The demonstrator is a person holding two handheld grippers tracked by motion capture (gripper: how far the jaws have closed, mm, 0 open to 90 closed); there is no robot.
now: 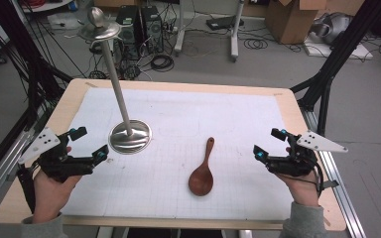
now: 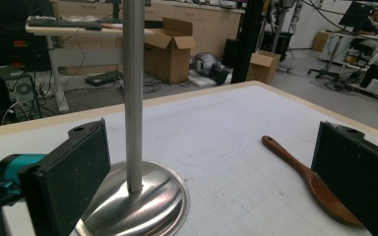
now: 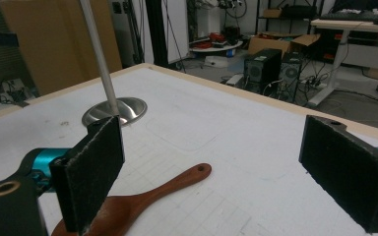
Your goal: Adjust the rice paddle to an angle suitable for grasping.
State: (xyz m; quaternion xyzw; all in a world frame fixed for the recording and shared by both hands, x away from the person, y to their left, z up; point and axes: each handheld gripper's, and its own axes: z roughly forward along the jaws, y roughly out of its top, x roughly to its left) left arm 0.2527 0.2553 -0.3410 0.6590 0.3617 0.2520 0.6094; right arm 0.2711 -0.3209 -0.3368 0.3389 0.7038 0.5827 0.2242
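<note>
Wooden spoon [image 1: 202, 173] lies flat on the counter [image 1: 238, 114], lower centre; both grippers, left [image 1: 89, 145] and right [image 1: 269, 144], hold fingers wide, empty. Risk: the thin handle may skid from a shallow pinch.

On the table [image 1: 69, 104], the wooden spoon [image 1: 203, 171] lies right of the metal stand [image 1: 130, 136], nearer the person.
</note>
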